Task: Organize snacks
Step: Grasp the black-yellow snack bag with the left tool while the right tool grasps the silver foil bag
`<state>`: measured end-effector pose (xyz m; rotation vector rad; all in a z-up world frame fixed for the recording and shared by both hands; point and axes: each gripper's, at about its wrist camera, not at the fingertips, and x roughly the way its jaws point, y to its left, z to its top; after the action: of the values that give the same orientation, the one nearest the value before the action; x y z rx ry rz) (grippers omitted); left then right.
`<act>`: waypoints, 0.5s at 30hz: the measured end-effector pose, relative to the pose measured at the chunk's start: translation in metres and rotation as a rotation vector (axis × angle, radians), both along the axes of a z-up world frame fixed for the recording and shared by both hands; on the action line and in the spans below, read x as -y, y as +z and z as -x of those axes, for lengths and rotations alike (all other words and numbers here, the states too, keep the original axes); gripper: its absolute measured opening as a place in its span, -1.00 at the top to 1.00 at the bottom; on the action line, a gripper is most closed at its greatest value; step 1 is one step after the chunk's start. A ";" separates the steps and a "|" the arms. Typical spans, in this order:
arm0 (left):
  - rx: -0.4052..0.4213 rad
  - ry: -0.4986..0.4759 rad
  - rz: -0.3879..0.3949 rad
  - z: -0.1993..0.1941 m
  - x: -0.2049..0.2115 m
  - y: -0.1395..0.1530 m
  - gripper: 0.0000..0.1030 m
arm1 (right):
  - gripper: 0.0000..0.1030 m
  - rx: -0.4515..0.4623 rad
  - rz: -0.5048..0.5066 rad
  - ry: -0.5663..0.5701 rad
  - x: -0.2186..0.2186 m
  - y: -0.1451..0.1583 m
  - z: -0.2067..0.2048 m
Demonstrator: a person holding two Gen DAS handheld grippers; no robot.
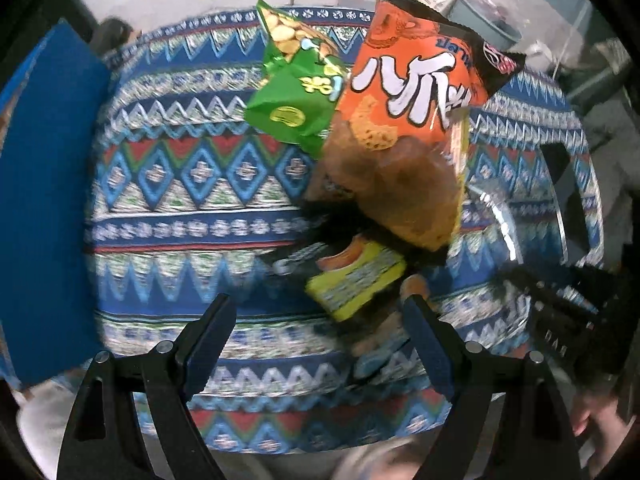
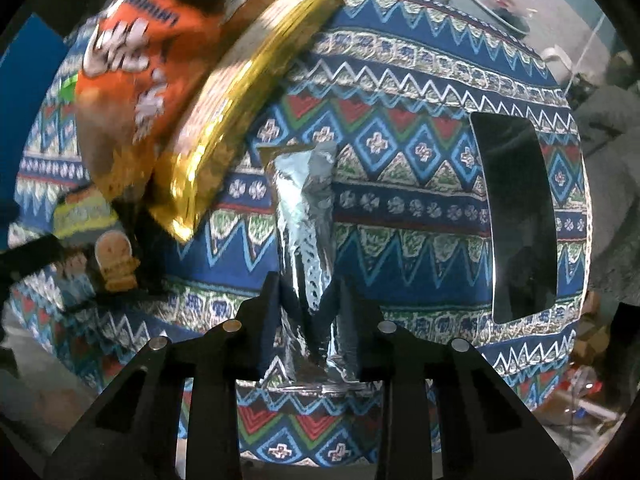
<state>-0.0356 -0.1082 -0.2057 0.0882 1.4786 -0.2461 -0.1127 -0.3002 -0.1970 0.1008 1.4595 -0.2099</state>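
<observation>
Two sets of tongs are at work over the table, and they stand very differently. My right gripper (image 2: 310,292) has its jaws drawn tight on a silver foil packet (image 2: 306,216), a crinkled, mirror-bright pouch that rises upright out of the pinch, its crimped top edge fanning wider than the squeezed waist. My left gripper (image 1: 318,316) is spread wide with nothing between its blue-padded fingers (image 1: 210,344); only the patterned tablecloth (image 1: 192,168) shows in the gap. Just beyond my right-hand finger tip lies a small yellow-green snack pack (image 1: 358,280), flat and rectangular, blurred, near the near edge of the table, close to the finger though I cannot tell whether it touches. Further toward the far edge the glossy orange snack bag (image 1: 416,92) with bold white lettering slants over the pile, its clear lower half showing brown pieces, and a puffy green snack bag (image 1: 296,96) printed with round crackers sits just beside it on the left. From my right wrist view a long gold-edged wrapper (image 2: 236,104) leans against the orange bag, shiny and ribbed along its side, and a small pack with a cartoon figure (image 2: 114,260) lies near the table's left edge. The cloth is woven-looking, banded in blue, white, red and green zigzags and diamonds. A dark rectangular tray (image 2: 516,216) with rounded corners and a reflective bottom rests flat near the right edge, well apart from the snacks.
</observation>
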 end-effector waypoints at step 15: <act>-0.085 0.052 -0.046 -0.009 0.047 -0.042 -0.71 | 0.18 0.047 -0.055 -0.023 0.038 0.008 -0.012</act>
<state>-0.0267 -0.1555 -0.2475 0.0767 1.5692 -0.1759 -0.1004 -0.3377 -0.1892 0.1664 1.4183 -0.1850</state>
